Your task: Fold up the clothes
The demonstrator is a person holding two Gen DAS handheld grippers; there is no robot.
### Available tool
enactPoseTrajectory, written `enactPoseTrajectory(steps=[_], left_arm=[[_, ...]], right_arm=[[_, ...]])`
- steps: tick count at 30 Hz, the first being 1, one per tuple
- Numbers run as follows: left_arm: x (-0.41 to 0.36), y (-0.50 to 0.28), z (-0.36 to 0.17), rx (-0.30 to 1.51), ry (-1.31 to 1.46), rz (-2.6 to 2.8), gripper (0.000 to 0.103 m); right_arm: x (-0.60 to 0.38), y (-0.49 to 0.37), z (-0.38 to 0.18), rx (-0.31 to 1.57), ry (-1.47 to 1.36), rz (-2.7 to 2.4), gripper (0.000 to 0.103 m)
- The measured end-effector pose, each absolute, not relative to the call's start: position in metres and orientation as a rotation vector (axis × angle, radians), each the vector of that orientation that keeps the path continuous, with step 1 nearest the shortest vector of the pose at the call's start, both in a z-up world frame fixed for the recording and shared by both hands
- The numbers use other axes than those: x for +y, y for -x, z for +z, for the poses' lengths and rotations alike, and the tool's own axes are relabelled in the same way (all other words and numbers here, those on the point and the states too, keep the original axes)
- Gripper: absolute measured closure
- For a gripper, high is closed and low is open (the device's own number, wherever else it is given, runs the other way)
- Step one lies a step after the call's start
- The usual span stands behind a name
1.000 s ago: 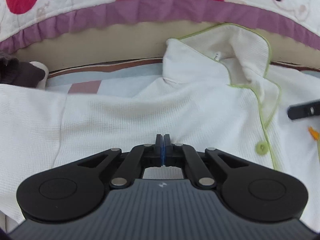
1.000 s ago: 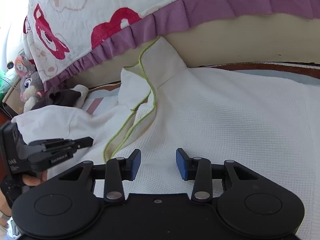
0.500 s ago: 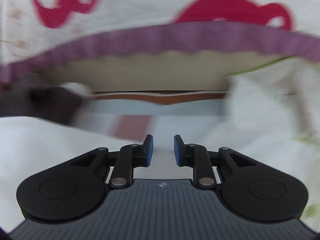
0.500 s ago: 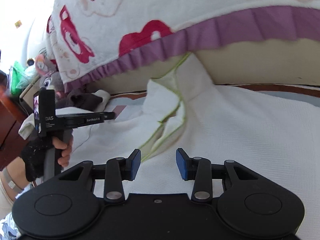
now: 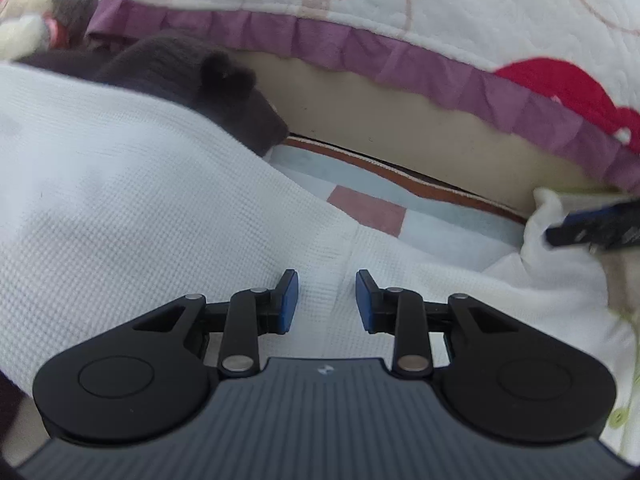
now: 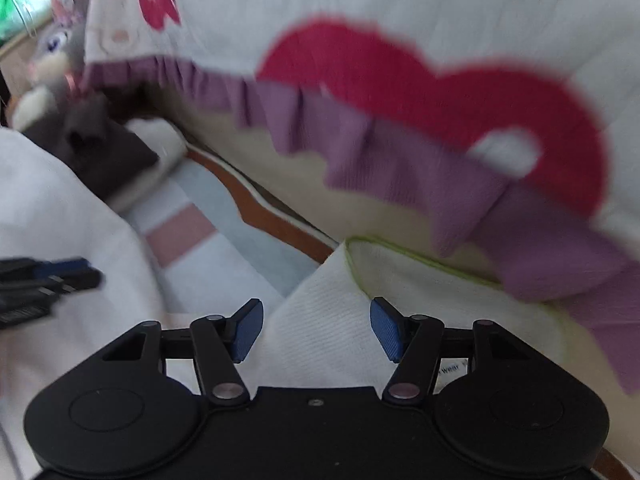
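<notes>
A second ago my left tongs (image 5: 327, 300) were pressed together low on the shirt (image 5: 120, 208) front; they now stand spread, holding nothing, over the seam where sleeve meets body. My right tongs (image 6: 316, 330) were spread then and remain spread and empty, but they have moved up from the mid front to the collar (image 6: 400, 276), its green-edged corner lying between the pads without contact.

The shirt lies spread on the striped sheet (image 5: 400, 200), collar against the quilt (image 5: 460, 32), with no fold visible within either view. I judge both tools are placed for a fresh grip at shoulder and collar.

Writing: a neck label (image 6: 452, 370) shows "Wear" and part of another letter; the rest is hidden. Nothing else legible.
</notes>
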State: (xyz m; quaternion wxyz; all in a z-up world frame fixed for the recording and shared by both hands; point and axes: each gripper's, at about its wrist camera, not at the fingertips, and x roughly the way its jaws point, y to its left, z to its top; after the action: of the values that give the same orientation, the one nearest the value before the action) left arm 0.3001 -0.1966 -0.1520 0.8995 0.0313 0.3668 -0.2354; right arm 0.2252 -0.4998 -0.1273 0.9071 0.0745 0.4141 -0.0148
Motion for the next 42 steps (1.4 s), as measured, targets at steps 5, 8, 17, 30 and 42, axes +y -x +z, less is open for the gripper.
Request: enactPoseTrajectory(steps=[5,8,17,30,42], left_arm=[[-0.198,-0.296,-0.155,0.755,-0.074,-0.501,0.072],[-0.198,-0.294,-0.155,0.756,-0.071,-0.505,0.072],[-0.196,-0.284,-0.156,0.708,-0.063,-0.439,0.072],[-0.224,-0.322,-0.173,0.663,-0.384,-0.287,0.087],[-0.272,-0.256,-0.132,0.642,-0.284,-0.478,0.071]], right_arm=[[-0.499,-0.221,-0.144,0.807,-0.145,-0.042,0.038],[-0.504,-0.224,-0.140,0.828,-0.124,-0.054,0.038],[-0.505,-0.217,-0.125,0.762,-0.117,0.056,0.097],[-0.527,-0.122,-0.082,0.455,-0.182,-0.144,0.068],[-0.583,0.073,-0.094,0.567,-0.476,-0.468,0.037]])
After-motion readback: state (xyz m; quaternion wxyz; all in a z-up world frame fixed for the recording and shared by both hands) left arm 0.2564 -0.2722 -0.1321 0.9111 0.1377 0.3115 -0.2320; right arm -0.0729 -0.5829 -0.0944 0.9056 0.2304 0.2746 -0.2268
